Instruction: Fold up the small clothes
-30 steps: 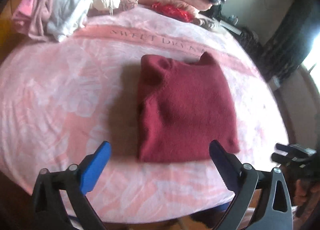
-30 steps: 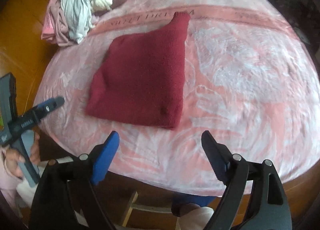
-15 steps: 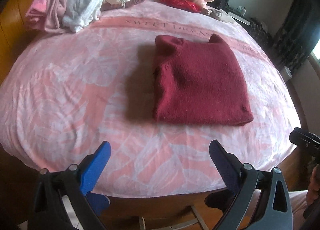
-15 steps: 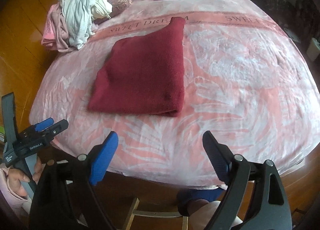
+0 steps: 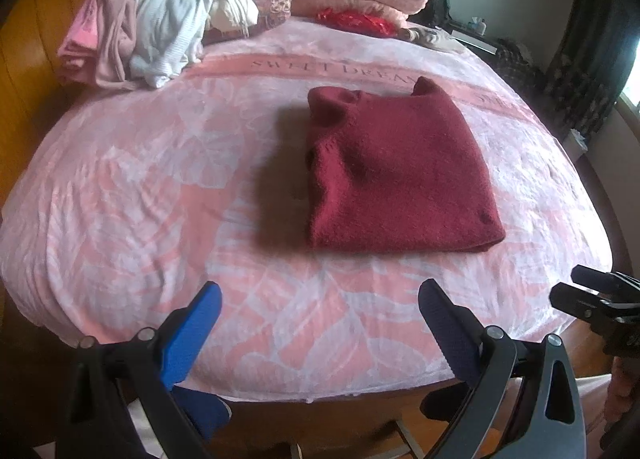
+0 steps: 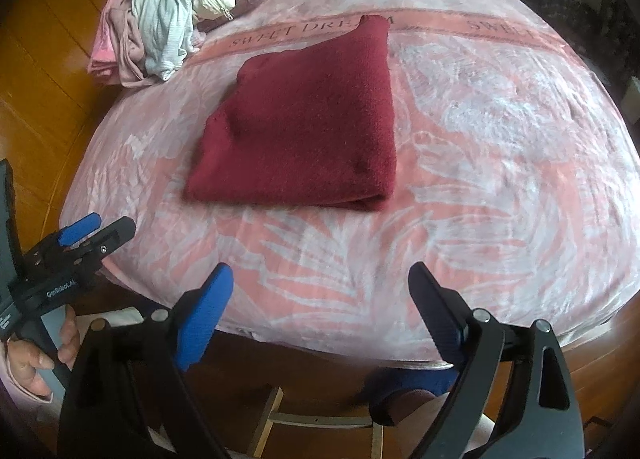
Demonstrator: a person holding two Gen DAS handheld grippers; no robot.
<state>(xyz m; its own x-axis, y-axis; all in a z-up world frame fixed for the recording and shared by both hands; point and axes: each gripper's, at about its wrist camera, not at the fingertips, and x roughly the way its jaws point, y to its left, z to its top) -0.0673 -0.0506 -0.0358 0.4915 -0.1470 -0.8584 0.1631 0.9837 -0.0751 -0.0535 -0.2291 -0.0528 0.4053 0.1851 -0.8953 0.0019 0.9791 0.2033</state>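
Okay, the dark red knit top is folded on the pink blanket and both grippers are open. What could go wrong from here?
1. The dark red knitted top has a far corner poking out of the square; lifting it may let the fold slump open.
2. The loose pile of white and pink clothes sits at the edge of the pink patterned blanket; pulling one piece could drag others off.

1. A bed covered by a pink blanket (image 5: 168, 187) with white leaf pattern is lying ahead of the claw.
2. A wooden floor (image 6: 44, 71) is shining orange to the left of the claw.
3. Dark curtains (image 5: 592, 71) are hanging far ahead on the right side.
4. Daylight is coming in from a window (image 5: 632, 91) beside them.
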